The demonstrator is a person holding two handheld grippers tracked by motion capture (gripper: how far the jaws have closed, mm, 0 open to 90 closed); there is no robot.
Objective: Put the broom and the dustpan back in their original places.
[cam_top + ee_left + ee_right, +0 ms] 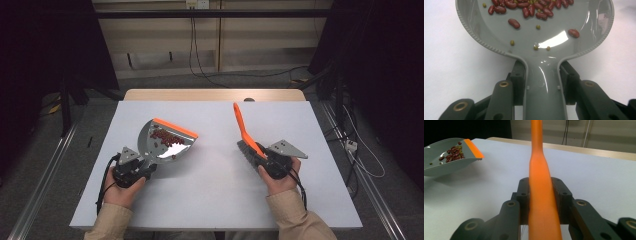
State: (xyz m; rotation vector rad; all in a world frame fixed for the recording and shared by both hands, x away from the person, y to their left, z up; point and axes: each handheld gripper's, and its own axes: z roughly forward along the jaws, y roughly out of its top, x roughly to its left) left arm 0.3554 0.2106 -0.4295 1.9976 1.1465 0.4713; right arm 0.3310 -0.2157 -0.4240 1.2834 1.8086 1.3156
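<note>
Grey plastic fills the nearest ground on the left: the left claw [141, 169] is clamped on the narrow handle of the dustpan [165, 140], its two black pads pressed against either side of the stem, as the left gripper view shows. The person's left hand [120, 187] holds that claw near the front edge of the table [215, 200]. Level with it on the right, the right hand [280, 177] carries the right claw [256, 156], which is closed tight around the orange handle of the brush [245, 132]; its dark bristle head sits just beside the claw, close to the white tabletop.

A little farther in, the dustpan's bowl widens out from the handle and appears lifted and tilted off the table. Red beans [529, 7] lie gathered toward its far end, with a few loose ones and some small green beans [512, 42] scattered nearer the handle. The pan's orange lip [175, 128] marks its far edge.

The brush handle slants up and away from the right claw toward the table's far side. The dustpan and the brush are well apart, bare white tabletop between them.
</note>
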